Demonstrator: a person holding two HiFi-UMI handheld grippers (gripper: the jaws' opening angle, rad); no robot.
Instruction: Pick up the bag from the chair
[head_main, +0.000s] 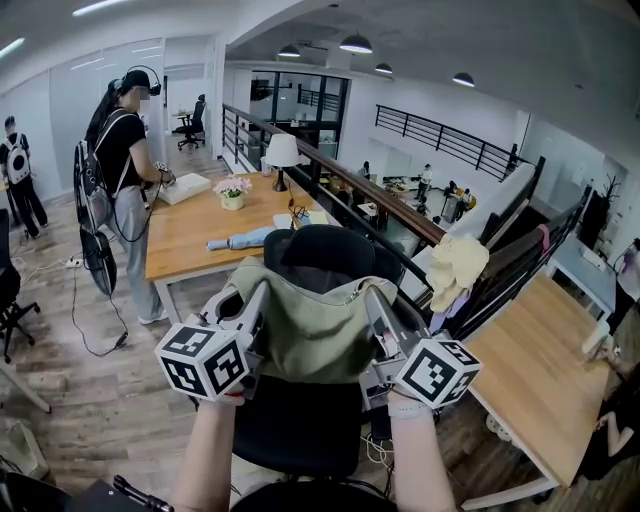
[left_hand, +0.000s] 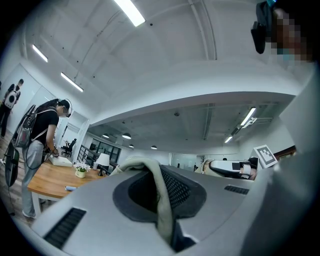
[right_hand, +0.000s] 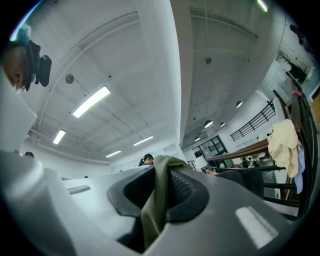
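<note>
Office, bag (head_main: 315, 325) above chair (head_main: 330, 255), between grippers (head_main: 258, 300) (head_main: 375, 305) (both clamped)

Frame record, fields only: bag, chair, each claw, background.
bag: olive green fabric, hanging by its top edge between both claws
chair: black office chair, behind and under the bag
left claw: shut on bag's edge
right claw: shut on bag's edge
background: person standing at wooden table with lamp
</note>
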